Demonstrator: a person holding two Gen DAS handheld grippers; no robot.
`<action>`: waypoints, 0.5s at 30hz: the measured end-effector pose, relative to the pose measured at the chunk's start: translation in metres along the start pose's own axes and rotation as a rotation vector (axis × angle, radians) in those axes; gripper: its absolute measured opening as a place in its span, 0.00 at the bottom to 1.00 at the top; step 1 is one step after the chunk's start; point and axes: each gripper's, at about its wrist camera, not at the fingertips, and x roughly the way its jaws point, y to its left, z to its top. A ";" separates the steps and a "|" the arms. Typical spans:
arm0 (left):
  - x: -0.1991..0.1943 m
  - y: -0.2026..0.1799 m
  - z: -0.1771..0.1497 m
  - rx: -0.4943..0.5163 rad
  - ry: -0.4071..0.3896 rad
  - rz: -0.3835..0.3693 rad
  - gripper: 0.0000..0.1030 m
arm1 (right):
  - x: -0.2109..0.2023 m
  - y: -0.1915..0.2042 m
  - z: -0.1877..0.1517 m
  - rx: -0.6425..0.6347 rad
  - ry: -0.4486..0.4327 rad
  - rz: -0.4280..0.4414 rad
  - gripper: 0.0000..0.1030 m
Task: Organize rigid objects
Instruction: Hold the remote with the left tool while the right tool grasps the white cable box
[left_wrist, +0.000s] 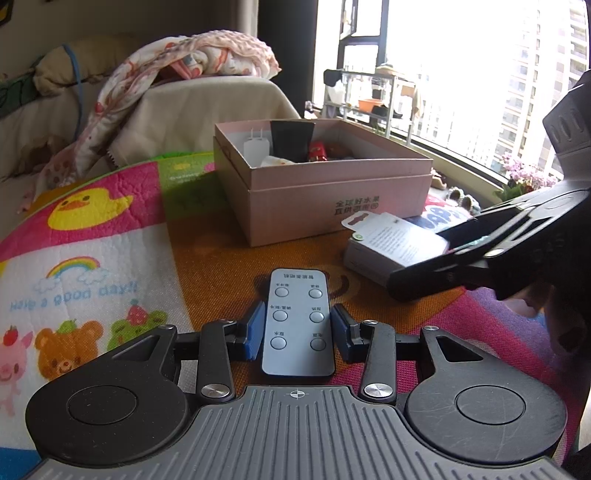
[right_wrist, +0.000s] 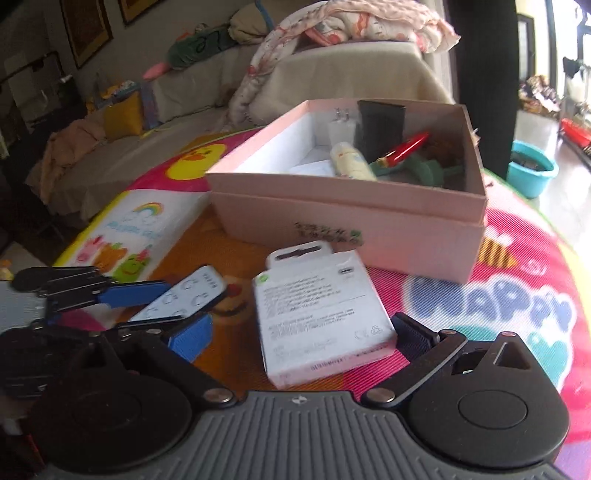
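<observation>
The left gripper (left_wrist: 298, 328) has its blue jaws closed in on the grey remote (left_wrist: 297, 323), one pad at each long edge. The right gripper (right_wrist: 301, 341) stands wide open around the white packaged box (right_wrist: 321, 314); contact is unclear. Both lie on the play mat (left_wrist: 92, 258) before the pink box (right_wrist: 369, 218), whose blurred contents only the right wrist view shows.

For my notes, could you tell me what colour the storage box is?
Pale pink box, seen best in the right wrist view.
</observation>
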 end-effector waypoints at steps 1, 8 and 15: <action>0.000 0.000 0.000 0.001 0.000 0.001 0.42 | -0.002 0.002 -0.001 0.002 -0.001 0.009 0.99; -0.001 -0.002 0.000 0.008 0.000 0.004 0.42 | 0.012 0.018 0.009 -0.071 -0.039 -0.167 0.98; -0.001 -0.002 0.000 0.010 0.000 0.005 0.43 | 0.009 0.020 0.006 -0.074 -0.003 -0.131 0.68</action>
